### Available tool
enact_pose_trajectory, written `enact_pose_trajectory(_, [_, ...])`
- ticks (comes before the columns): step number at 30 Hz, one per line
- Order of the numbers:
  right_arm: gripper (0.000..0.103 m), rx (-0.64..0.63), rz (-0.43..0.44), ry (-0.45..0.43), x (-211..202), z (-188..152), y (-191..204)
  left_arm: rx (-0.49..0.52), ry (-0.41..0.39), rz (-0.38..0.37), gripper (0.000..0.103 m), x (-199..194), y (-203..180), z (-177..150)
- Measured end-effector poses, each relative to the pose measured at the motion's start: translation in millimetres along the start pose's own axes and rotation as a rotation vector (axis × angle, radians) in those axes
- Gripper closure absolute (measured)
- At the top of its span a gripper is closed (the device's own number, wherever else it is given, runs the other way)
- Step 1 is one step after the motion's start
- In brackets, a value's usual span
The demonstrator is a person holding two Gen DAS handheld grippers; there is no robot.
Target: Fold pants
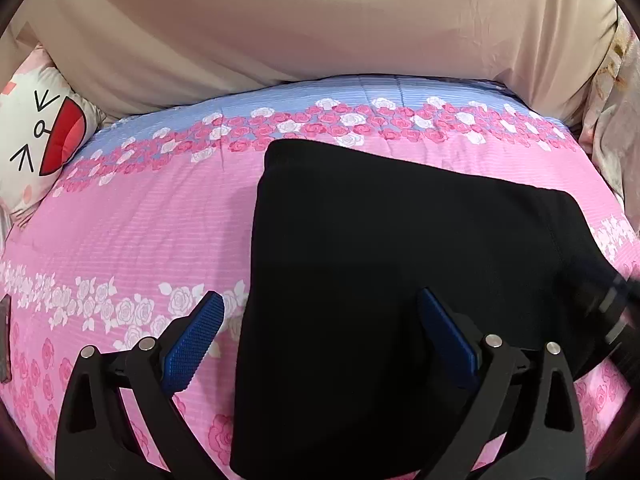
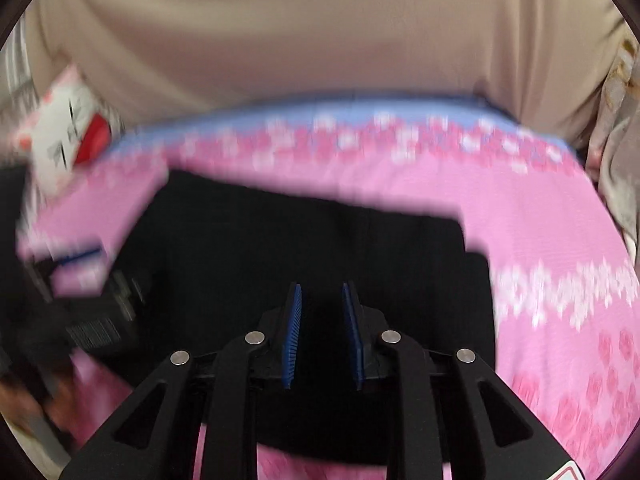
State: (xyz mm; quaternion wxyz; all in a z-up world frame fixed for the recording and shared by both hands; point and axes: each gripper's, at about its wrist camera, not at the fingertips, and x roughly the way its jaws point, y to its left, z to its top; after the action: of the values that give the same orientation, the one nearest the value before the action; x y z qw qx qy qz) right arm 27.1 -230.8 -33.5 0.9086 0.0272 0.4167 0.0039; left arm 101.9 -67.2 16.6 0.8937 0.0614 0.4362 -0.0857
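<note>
On the bed, over a pink quilt (image 1: 132,236) printed with roses and edged in a blue band, the black pants (image 1: 380,280) lie folded into a compact dark block, its near edge reaching toward the cameras. Above the pants' left edge hangs the left gripper (image 1: 320,316), its blue-padded fingers (image 1: 200,336) spread wide with nothing pinched: one pad is over the quilt, the other over the black cloth. Seen through a blurred right wrist view, the right gripper (image 2: 320,308) hovers over the pants (image 2: 320,232) with its fingers (image 2: 294,328) drawn near together, a narrow gap left between the pads and no cloth caught there. Beyond the quilt rises a beige cover (image 1: 320,28), and a white cartoon pillow (image 1: 44,136) sits at the far left.
</note>
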Motion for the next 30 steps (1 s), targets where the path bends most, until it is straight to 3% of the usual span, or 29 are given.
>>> enact_pose_trajectory(3, [0.081, -0.013, -0.014, -0.037, -7.6, -16.6, -3.2, 0.007, 0.003, 0.004, 0.008, -3.5, -2.7, -3.5])
enact_pose_trajectory(6, [0.066, 0.034, -0.001, -0.059, -30.1, -18.6, -10.3, 0.004, 0.0, -0.001, 0.008, -12.6, -2.3, -7.5])
enact_pose_trajectory(9, [0.055, 0.079, -0.024, -0.085, -50.5, -27.6, -28.2, -0.037, 0.007, -0.064, 0.005, -25.0, 10.0, -17.8])
enact_pose_trajectory(11, [0.037, 0.146, -0.041, -0.089, -58.8, -36.1, -48.7, -0.096, 0.047, -0.102, 0.005, -23.2, 22.8, -27.6])
enact_pose_trajectory(12, [0.036, 0.189, -0.046, -0.085, -58.6, -40.5, -59.6, -0.128, 0.073, -0.12, 0.005, -19.0, 28.6, -32.0])
enact_pose_trajectory(16, [0.036, 0.35, 0.044, -0.022, -43.5, -57.1, -94.4, -0.293, 0.185, -0.279, 0.005, 9.7, 50.7, -49.2])
enact_pose_trajectory(17, [0.036, 0.365, 0.077, -0.015, -39.6, -59.2, -96.6, -0.31, 0.155, -0.299, 0.005, 10.0, 53.0, -49.9])
enact_pose_trajectory(19, [0.039, 0.398, 0.181, 0.013, -20.6, -60.6, -96.8, -0.28, 0.138, -0.343, 0.017, 12.4, 50.2, -48.1])
enact_pose_trajectory(20, [0.054, 0.404, 0.189, 0.007, -15.3, -59.9, -95.3, -0.277, 0.116, -0.362, 0.039, 10.8, 51.0, -47.4])
enact_pose_trajectory(21, [0.06, 0.402, 0.209, -0.006, -12.2, -58.8, -90.8, -0.279, 0.103, -0.408, 0.067, 8.3, 52.5, -46.5])
enact_pose_trajectory(23, [0.066, 0.363, 0.217, -0.037, -19.3, -49.6, -75.5, -0.261, 0.051, -0.403, 0.075, -8.5, 57.5, -40.3])
enact_pose_trajectory(25, [0.067, 0.311, 0.242, -0.086, -36.9, -37.6, -58.3, -0.222, 0.018, -0.386, 0.078, -25.9, 62.2, -35.1])
enact_pose_trajectory(28, [0.066, 0.256, 0.254, -0.113, -54.0, -31.9, -42.9, -0.23, 0.054, -0.37, 0.078, -40.5, 76.2, -39.9])
enact_pose_trajectory(29, [0.062, 0.254, 0.254, -0.1, -52.3, -35.6, -43.1, -0.226, 0.064, -0.347, 0.075, -39.1, 77.7, -42.1])
enact_pose_trajectory(30, [0.059, 0.257, 0.248, -0.075, -46.7, -41.6, -45.2, -0.219, 0.089, -0.31, 0.063, -32.9, 75.9, -47.8])
